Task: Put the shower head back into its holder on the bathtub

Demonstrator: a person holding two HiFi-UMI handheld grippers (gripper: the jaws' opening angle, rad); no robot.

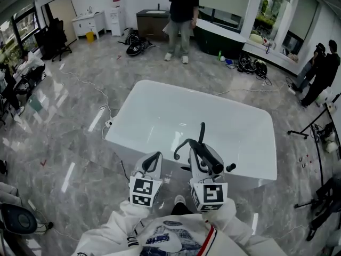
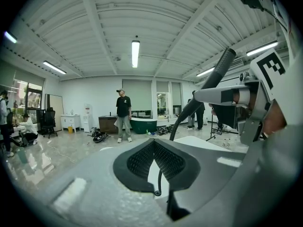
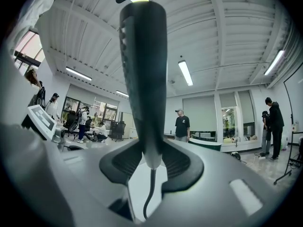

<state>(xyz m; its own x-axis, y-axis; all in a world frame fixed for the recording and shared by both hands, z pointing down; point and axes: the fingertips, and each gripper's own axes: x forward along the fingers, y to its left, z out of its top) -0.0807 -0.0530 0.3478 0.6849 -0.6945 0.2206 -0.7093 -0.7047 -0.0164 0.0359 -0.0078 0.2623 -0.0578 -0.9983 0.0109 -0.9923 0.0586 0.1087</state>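
The right gripper (image 1: 201, 154) pinches the handle of the long black shower head (image 1: 211, 162) at the near rim of the white glossy bathtub (image 1: 176, 116), with its thin black hose (image 3: 147, 193) hanging below. At the same rim, the left gripper (image 1: 154, 157) has its jaws pressed together, empty.

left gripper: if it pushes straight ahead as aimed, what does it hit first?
Nothing close, as far as the pictures show. The left gripper, jaws shut and empty, aims about level over the white bathtub; beyond is open floor up to a standing person. Depth is unclear.
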